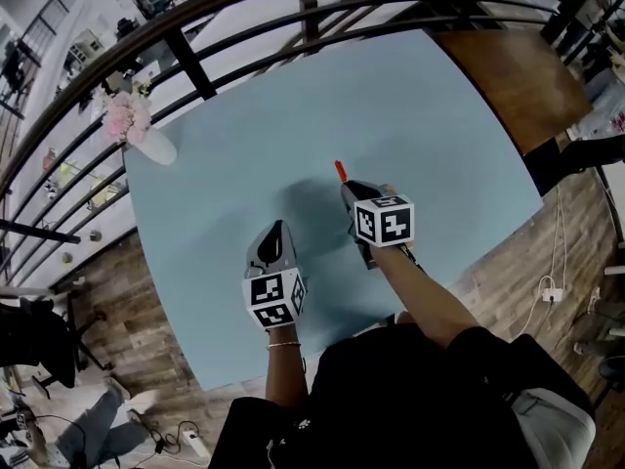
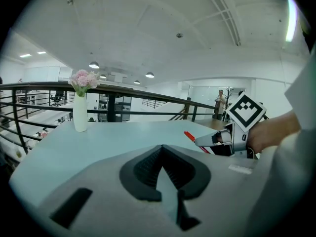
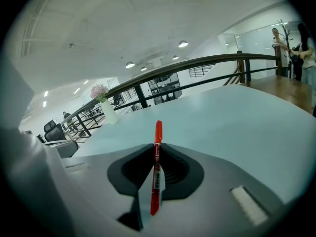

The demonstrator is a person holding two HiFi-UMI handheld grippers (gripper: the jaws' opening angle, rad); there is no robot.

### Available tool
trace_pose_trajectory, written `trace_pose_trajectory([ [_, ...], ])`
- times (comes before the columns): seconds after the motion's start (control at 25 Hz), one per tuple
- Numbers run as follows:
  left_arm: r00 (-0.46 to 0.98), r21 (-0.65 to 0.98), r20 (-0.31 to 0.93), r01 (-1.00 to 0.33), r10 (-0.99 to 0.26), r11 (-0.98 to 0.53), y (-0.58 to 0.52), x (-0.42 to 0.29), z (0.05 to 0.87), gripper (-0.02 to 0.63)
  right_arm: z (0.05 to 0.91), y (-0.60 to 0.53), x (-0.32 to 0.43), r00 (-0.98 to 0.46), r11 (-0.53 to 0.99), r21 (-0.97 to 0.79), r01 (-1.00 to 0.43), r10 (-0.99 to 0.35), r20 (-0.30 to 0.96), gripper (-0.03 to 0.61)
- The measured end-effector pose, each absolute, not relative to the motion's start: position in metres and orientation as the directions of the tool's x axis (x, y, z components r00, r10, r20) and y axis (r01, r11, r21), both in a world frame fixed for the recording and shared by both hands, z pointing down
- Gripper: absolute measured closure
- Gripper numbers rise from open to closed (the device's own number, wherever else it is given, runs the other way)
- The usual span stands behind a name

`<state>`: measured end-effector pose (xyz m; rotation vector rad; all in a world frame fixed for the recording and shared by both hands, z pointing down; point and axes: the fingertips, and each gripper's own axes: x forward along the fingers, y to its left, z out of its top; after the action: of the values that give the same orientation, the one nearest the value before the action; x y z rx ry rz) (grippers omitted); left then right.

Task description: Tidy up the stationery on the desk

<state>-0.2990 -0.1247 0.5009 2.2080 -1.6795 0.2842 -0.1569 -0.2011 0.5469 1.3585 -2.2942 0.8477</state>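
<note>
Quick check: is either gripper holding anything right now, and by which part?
The right gripper is shut on a red pen, pinched along its barrel, with the capped end sticking out ahead. The left gripper is shut and empty.

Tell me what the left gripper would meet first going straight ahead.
Probably nothing near: the left gripper points over bare desk, the vase off to one side, the railing beyond it.

The right gripper [image 1: 349, 190] hides most of the pen [image 1: 340, 170].
</note>
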Motion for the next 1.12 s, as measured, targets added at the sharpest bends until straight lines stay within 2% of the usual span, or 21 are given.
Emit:
trace_pose_trajectory([
  [0.64,0.308,0.139,0.381,-0.951,-0.872,-0.275,-0.128,-0.202,0.512,0.615,0.564,-0.189,-0.035,-0.443,0.321,-0.306,-0.896,-0.684,0.58,0.529],
  [1.12,0.316,0.153,0.392,-0.949,-0.864,-0.277,-0.122,-0.177,0.517,0.615,0.592,-0.172,0.004,-0.419,0.303,-0.289,-0.908,-0.651,0.633,0.529],
])
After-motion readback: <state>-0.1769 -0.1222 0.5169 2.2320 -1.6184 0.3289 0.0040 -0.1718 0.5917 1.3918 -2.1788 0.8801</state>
